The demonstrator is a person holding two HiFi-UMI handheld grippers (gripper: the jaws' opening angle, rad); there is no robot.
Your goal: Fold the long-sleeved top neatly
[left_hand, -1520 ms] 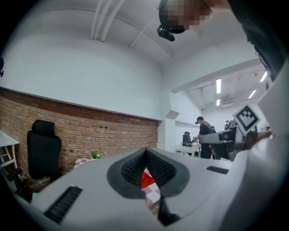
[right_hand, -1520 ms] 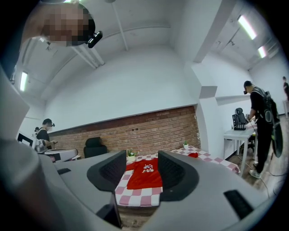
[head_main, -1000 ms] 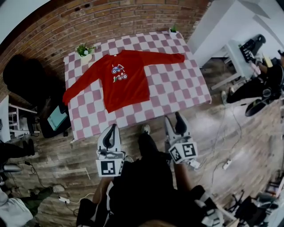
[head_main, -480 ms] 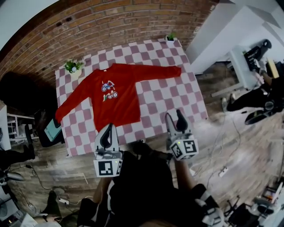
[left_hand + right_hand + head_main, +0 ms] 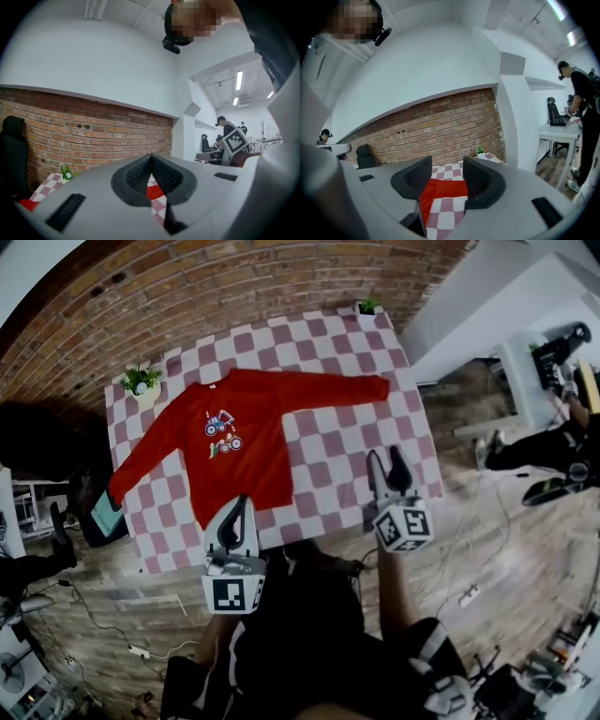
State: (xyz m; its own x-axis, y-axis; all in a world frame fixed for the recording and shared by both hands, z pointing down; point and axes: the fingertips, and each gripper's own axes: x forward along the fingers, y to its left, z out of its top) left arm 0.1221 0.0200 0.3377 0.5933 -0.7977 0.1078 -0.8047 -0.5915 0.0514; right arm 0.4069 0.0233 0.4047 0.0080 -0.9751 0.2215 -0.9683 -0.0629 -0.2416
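Top (image 5: 246, 442) lies flat on the checked table (image 5: 375, 439), my left hand-held gripper (image 5: 241, 502) pressed together, my right hand-held gripper (image 5: 386, 459) spread, both empty.

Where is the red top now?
In the head view, the red long-sleeved top lies spread flat on the checkered table, left of centre, near a potted plant.

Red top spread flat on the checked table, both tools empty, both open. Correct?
Not quite. The left tool is shut, its jaws together with nothing between them; the left gripper view shows it. The rest holds: the right tool is open and empty, and the red top lies spread flat on the checked table.
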